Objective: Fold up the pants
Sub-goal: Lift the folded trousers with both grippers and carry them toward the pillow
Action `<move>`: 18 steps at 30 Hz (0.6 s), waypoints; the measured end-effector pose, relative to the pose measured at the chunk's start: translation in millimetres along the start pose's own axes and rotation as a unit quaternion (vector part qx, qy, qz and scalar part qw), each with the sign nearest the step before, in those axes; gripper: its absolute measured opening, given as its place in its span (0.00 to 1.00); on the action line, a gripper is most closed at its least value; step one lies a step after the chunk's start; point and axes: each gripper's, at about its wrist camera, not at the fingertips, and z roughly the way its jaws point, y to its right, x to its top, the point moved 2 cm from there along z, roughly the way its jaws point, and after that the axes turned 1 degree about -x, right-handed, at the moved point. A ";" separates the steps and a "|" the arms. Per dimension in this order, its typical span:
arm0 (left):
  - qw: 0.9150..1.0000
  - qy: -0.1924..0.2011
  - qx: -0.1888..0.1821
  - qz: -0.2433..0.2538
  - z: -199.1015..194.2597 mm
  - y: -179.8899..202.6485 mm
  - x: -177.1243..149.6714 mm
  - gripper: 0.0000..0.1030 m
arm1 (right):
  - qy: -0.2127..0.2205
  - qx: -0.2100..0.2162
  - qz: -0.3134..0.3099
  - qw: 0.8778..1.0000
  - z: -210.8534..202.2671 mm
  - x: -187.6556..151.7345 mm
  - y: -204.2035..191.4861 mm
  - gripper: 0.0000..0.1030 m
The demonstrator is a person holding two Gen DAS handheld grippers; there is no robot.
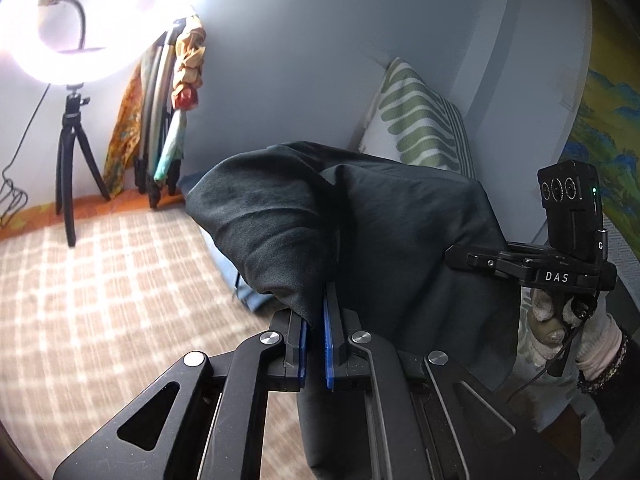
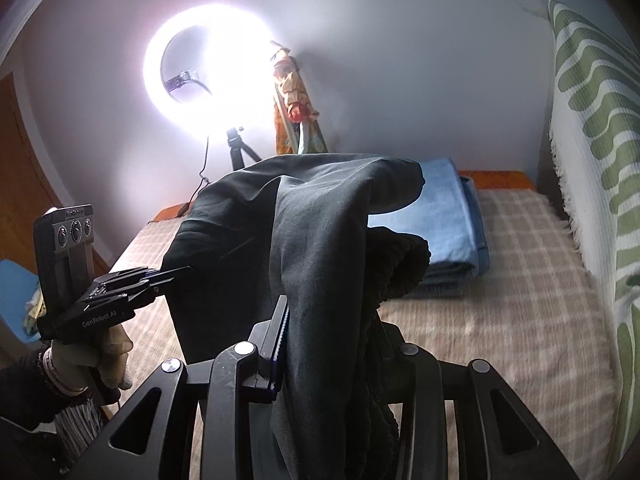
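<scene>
Dark grey-green pants (image 2: 320, 240) lifted off bed, draped, bunched, pinched at two edges.

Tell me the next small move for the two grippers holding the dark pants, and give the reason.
Probably lower both together toward the checked bed cover. The left gripper and right gripper are each shut on the dark pants, which hang bunched and draped in the air, so nothing can be folded until the cloth lies flat.

Dark pants (image 2: 320, 240) drape over the right gripper (image 2: 324, 344), hiding its right finger and running off the bottom edge. Behind, folded blue jeans (image 2: 448, 216) show only partly; the checked bed (image 1: 100, 300) blurs.
</scene>
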 end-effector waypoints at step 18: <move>0.998 0.030 0.048 0.028 62.1 -34.9 89.5 0.04 | 0.039 -0.045 -0.031 0.998 58.1 113.0 40.0 0.32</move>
